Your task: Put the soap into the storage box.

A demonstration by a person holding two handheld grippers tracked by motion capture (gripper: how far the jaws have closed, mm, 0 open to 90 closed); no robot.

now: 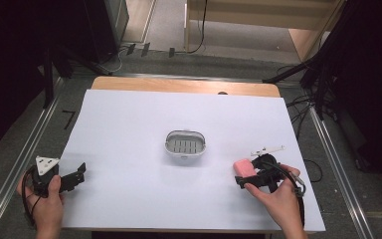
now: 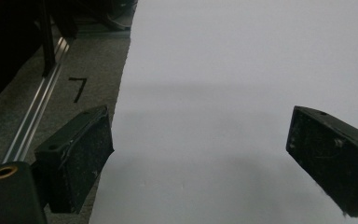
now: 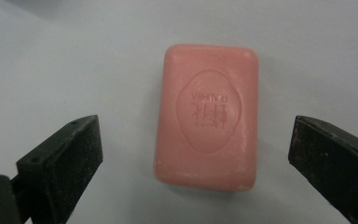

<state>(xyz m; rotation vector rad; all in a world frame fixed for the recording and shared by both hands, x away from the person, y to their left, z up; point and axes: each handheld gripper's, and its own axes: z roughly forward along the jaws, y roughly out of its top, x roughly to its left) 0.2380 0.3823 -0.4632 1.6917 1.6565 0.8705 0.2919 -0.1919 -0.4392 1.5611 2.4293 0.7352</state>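
Observation:
A pink bar of soap with an embossed stamp lies flat on the white sheet. My right gripper is open, its two black jaws standing wide on either side of the bar without touching it. In the high view the soap is at the front right, right by the tips of the right gripper. A small grey soap dish with a slotted floor sits empty at the sheet's middle. My left gripper rests at the front left edge, and in its own view the left gripper is open with nothing between its jaws.
The white sheet covers a wooden table whose far edge shows. Metal rails run along both sides on the grey floor, where a "7" is marked at the left. Cables and dark stands crowd the far right.

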